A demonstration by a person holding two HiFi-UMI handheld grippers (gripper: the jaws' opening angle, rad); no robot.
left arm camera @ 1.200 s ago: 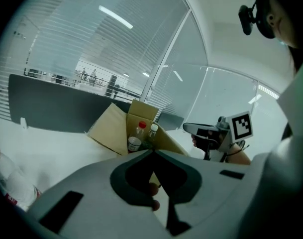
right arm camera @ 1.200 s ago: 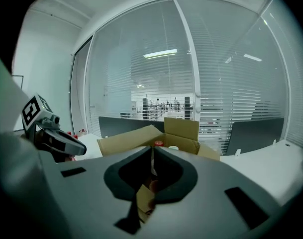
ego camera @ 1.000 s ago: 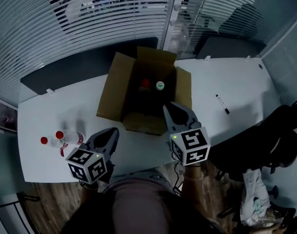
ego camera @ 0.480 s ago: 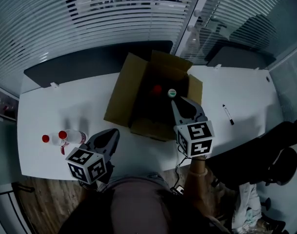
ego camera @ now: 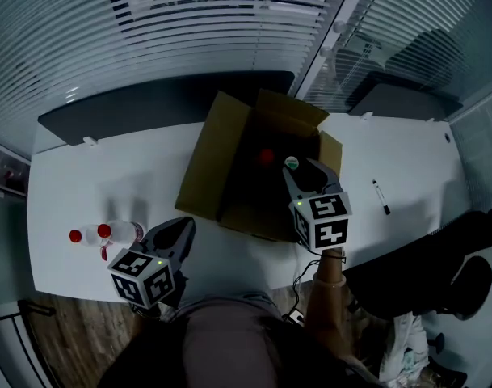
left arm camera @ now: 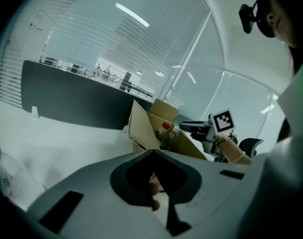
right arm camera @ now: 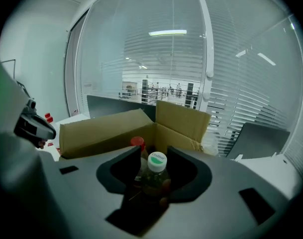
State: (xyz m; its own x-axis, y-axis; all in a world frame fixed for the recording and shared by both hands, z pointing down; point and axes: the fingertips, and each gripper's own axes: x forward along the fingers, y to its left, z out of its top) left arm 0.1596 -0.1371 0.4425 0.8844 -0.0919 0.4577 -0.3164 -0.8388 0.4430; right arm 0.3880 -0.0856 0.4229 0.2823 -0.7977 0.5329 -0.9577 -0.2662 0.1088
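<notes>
An open cardboard box stands mid-table. Inside it are a red-capped bottle and a green-and-white-capped bottle. My right gripper reaches over the box's near right edge and is open. In the right gripper view the green-capped bottle stands upright between the spread jaws, with the red-capped bottle just behind it; whether the jaws touch it I cannot tell. My left gripper hovers near the table's front edge, shut and empty, beside two red-capped bottles.
A black marker pen lies on the white table to the right of the box. Dark divider screens line the far table edge, with glass and blinds behind. A black chair is at the right.
My right gripper moved forward over the box and its jaws opened around the green-capped bottle. The left gripper stayed shut near the front edge and turned slightly.
</notes>
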